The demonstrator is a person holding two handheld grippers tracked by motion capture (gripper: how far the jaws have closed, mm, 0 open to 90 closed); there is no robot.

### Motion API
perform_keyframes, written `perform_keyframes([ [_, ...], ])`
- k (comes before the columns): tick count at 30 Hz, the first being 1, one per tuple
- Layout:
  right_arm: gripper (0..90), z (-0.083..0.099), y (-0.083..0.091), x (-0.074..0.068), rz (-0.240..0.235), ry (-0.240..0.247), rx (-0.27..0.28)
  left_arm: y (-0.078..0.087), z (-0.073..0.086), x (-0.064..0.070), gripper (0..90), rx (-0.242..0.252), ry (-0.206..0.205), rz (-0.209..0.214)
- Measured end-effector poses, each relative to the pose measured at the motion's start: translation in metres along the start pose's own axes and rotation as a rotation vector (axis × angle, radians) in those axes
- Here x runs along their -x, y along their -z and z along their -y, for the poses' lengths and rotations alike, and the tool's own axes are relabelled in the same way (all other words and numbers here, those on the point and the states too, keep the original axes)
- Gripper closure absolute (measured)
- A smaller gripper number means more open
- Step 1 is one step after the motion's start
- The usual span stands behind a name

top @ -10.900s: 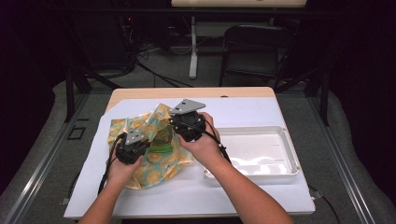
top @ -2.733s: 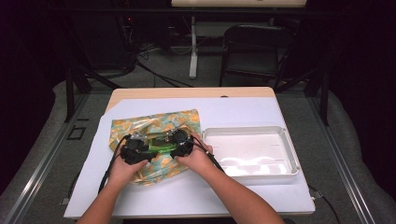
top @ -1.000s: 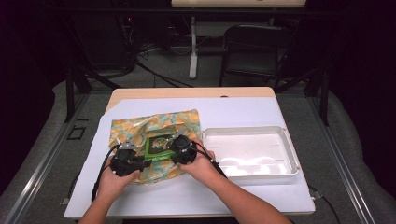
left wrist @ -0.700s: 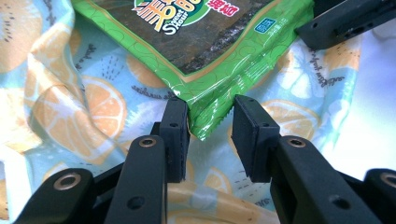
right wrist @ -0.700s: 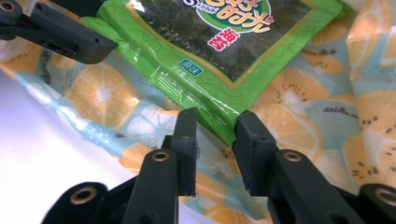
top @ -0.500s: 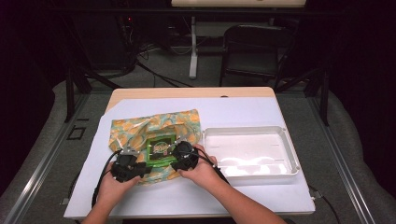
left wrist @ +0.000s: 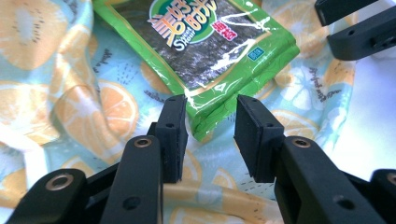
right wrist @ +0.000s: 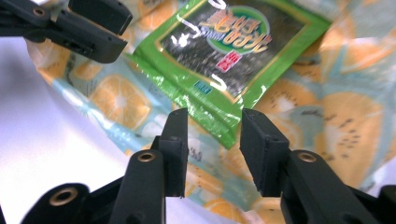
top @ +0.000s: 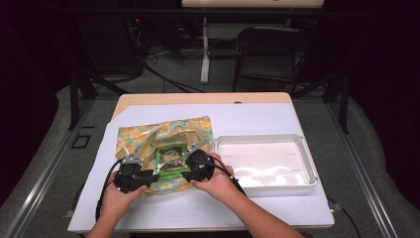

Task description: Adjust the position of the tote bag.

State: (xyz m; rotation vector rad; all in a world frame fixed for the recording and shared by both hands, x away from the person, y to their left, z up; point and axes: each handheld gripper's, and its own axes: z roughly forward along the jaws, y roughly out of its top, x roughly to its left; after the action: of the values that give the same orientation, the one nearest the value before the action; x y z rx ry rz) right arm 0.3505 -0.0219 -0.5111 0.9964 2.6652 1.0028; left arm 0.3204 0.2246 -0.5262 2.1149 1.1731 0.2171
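Green packet (left wrist: 212,56) lies flat on the fruit-print cloth (top: 143,139), straight ahead of both your grippers, its near edge facing you. Left gripper (left wrist: 210,126): jaws apart, holding nothing, the packet's near corner sits just between the tips. Right gripper (right wrist: 212,135): also parted and empty, the packet's other near corner just ahead of the gap. Both about equally near, one per corner. Packet's length seems to run away from you, toward the cloth's far edge. White tray (top: 307,163) sits right of the cloth on the tabletop (top: 247,114).
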Motion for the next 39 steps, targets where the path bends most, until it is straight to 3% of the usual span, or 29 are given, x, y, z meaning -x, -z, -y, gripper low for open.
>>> perform_keyframes([
  [2, 69.6, -0.002, 0.001, 0.003, 0.011, -0.018, 0.042, 0.002, -0.001, -0.002, 62.9, 0.003, 0.006, -0.01],
  [5, 72.9, -0.003, 0.0, 0.006, 0.007, -0.032, 0.054, 0.003, -0.004, -0.003, 62.3, 0.026, 0.02, -0.024],
  [6, 76.3, -0.004, -0.002, 0.009, 0.024, -0.036, 0.065, 0.004, -0.007, -0.003, 61.9, 0.035, 0.027, -0.029],
  [12, 83.1, -0.009, -0.006, 0.018, 0.043, -0.06, 0.113, 0.0, -0.016, -0.003, 62.0, 0.031, 0.035, -0.039],
  [20, 84.8, -0.009, -0.014, 0.021, 0.035, -0.042, 0.114, -0.008, -0.03, -0.002, 60.6, 0.038, 0.067, -0.049],
  [26, 84.6, -0.015, -0.016, 0.024, 0.017, -0.034, 0.127, -0.008, -0.04, 0.0, 59.4, 0.041, 0.065, -0.078],
  [29, 84.6, -0.017, -0.017, 0.023, 0.014, -0.018, 0.132, -0.009, -0.042, -0.001, 58.8, 0.053, 0.085, -0.088],
  [39, 82.2, -0.018, -0.021, 0.025, 0.007, -0.029, 0.146, -0.012, -0.048, -0.004, 56.5, 0.072, 0.108, -0.111],
])
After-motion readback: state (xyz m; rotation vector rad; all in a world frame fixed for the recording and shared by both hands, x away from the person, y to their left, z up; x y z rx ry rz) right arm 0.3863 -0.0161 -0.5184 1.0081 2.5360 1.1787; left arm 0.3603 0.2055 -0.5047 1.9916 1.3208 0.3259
